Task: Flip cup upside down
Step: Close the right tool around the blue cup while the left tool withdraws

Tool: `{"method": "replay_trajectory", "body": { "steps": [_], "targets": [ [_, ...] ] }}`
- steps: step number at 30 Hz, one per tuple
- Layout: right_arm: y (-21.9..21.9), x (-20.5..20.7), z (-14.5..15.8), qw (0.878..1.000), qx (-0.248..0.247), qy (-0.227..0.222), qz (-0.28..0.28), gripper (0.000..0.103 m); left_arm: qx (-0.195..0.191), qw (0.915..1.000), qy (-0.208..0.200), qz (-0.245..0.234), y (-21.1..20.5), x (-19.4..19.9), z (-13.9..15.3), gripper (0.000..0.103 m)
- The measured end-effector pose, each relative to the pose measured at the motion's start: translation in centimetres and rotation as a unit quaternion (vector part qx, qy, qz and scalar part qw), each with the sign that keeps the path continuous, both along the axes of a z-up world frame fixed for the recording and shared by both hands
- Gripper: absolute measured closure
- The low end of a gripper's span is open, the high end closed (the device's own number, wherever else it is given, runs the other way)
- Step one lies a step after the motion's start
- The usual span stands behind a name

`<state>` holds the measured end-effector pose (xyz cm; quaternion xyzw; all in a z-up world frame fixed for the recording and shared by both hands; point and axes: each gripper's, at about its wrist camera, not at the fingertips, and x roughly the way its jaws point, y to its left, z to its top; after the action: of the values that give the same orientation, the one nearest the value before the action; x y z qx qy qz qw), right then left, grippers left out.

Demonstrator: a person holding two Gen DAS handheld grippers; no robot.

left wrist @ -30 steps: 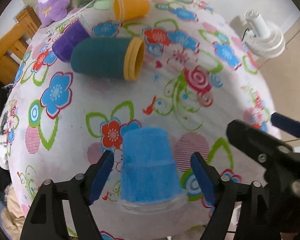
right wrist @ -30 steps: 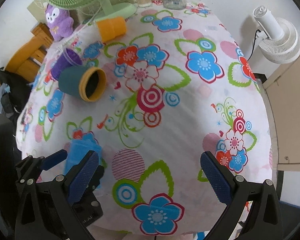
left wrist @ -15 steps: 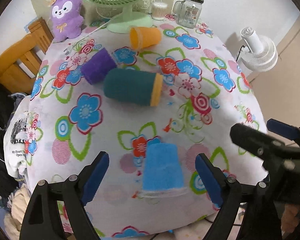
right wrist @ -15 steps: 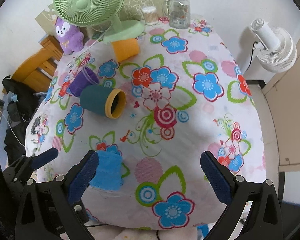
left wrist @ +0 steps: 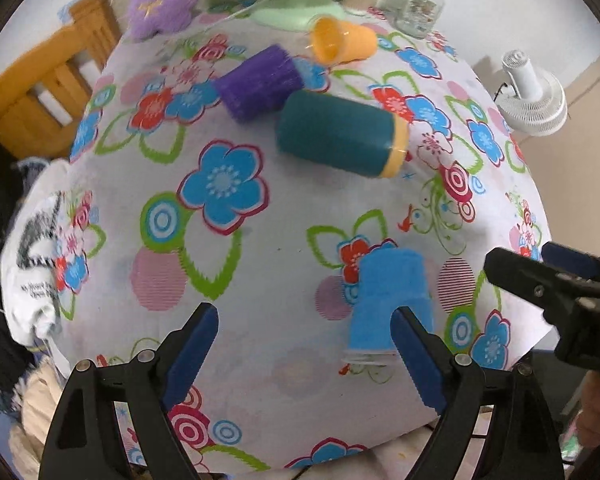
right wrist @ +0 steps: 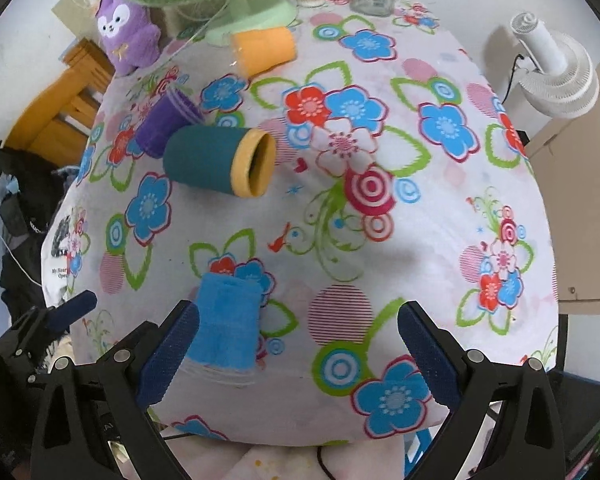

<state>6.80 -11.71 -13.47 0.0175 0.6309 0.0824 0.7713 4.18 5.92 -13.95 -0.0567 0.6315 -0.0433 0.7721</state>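
Observation:
A blue cup (left wrist: 388,300) stands upside down, rim on the flowered tablecloth, near the table's front edge; it also shows in the right wrist view (right wrist: 228,324). My left gripper (left wrist: 308,356) is open and empty, with the cup just beyond its right finger (left wrist: 416,360). My right gripper (right wrist: 296,352) is open and empty, with the cup beside its left finger (right wrist: 168,356). A teal cup with a yellow rim (left wrist: 340,134) (right wrist: 220,160), a purple cup (left wrist: 260,82) (right wrist: 166,120) and an orange cup (left wrist: 342,42) (right wrist: 264,50) lie on their sides farther back.
A green fan base (right wrist: 252,16), a glass jar (left wrist: 420,4) and a purple plush toy (right wrist: 126,28) stand at the table's far edge. A wooden chair (left wrist: 40,92) is at the left. A white fan (right wrist: 556,76) stands on the floor at the right.
My left gripper has shifted left, so the blue cup now sits by its right finger instead of between the fingers. The right gripper has moved closer to the blue cup.

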Motion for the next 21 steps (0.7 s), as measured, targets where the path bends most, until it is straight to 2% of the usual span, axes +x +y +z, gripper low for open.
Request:
{"method": "replay_trajectory", "body": {
  "steps": [7, 12, 21],
  "targets": [
    [2.6, 0.6, -1.3, 1.000, 0.000, 0.024, -0.007, 0.003, 0.006, 0.9999, 0.004, -0.010, 1.9, 0.7, -0.4, 0.013],
    [3.5, 1.0, -2.4, 0.999, 0.003, 0.043, -0.023, 0.007, 0.027, 0.9990, 0.013, -0.031, 2.7, 1.3, -1.4, 0.013],
    [4.5, 1.7, -5.3, 0.995, 0.013, 0.088, -0.055, 0.016, 0.042, 0.9959, 0.037, -0.071, 3.1, 2.4, -3.7, 0.013]
  ]
}}
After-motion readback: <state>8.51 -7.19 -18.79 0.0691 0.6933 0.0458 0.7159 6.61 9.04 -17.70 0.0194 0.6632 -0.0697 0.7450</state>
